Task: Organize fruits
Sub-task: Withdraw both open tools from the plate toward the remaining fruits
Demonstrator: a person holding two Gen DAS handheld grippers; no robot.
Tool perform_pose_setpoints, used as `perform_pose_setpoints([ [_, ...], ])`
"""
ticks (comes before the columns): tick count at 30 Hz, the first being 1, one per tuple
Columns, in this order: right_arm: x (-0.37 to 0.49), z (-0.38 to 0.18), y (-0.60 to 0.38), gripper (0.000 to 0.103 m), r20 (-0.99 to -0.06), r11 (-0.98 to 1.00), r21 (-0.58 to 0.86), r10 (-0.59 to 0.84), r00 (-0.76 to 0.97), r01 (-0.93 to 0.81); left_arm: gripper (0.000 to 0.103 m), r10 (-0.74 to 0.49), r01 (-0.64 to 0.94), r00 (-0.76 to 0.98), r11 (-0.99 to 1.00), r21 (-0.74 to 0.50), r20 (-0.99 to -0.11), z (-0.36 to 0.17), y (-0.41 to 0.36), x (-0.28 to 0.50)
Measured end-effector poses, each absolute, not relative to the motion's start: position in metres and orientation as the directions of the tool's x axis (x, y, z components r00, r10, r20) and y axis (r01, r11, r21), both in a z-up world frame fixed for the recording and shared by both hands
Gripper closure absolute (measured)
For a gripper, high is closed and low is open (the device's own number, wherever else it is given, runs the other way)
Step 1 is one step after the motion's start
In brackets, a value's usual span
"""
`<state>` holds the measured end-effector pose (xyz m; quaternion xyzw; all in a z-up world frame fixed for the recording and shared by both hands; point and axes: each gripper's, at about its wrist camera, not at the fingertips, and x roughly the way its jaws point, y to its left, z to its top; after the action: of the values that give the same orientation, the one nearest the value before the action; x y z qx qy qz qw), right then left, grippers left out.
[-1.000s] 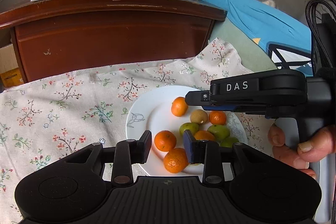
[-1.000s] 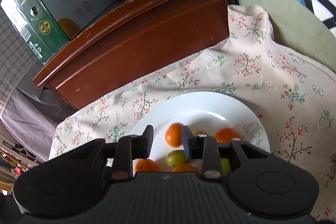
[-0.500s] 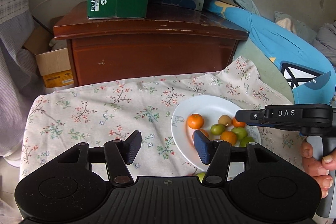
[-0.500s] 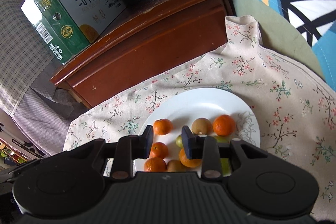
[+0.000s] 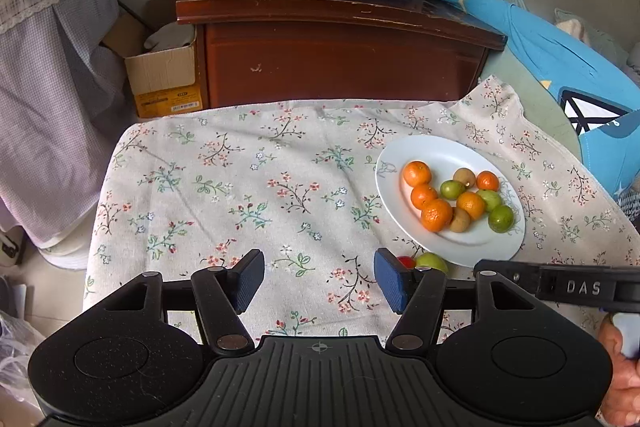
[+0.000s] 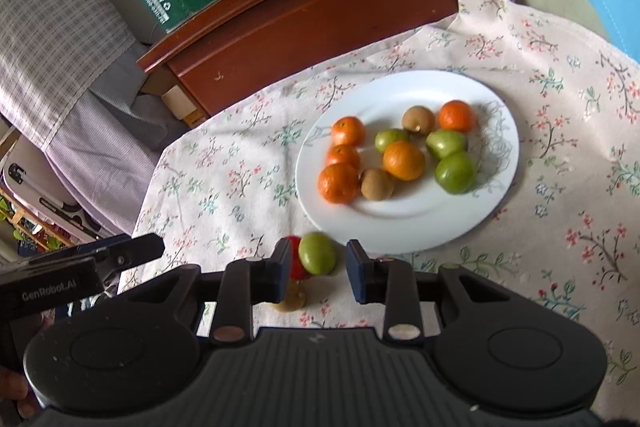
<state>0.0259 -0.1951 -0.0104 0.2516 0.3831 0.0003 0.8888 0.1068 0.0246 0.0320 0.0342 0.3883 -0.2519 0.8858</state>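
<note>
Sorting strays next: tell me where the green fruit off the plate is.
In the right wrist view the green fruit lies on the tablecloth, just outside the plate's near rim, beside a red fruit.

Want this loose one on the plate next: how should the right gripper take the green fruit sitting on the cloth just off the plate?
Grip the green fruit across its widest middle, coming straight ahead: the open right gripper already frames it. Its left finger must slip between it and the red fruit crowding that side.

Round white ceramic plate (image 6: 404, 223) holds five orange mandarins (image 6: 403, 160), three green fruits (image 6: 455, 172), two brown kiwis (image 6: 376, 183), clustered. At the plate's 7 o'clock, off-plate: green round fruit (image 6: 317, 253), touching small red fruit (image 6: 295, 259), brown fruit (image 6: 292, 299) below.
</note>
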Motion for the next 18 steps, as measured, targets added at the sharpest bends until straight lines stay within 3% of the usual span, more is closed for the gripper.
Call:
perform_pose_setpoints([
  [7,0.032,-0.026,-0.168,0.063,-0.706,0.909,0.398,0.219,0.673,0.121,0.043,-0.398,0.45,0.572,0.883,-0.132,-0.717,0.026,0.024,0.112],
  [18,0.045,-0.042,-0.146,0.063,-0.734,0.946,0.315,0.189,0.652,0.081,0.042,-0.377,0.438,0.568,0.891,-0.12,-0.732,0.018,0.018,0.117],
])
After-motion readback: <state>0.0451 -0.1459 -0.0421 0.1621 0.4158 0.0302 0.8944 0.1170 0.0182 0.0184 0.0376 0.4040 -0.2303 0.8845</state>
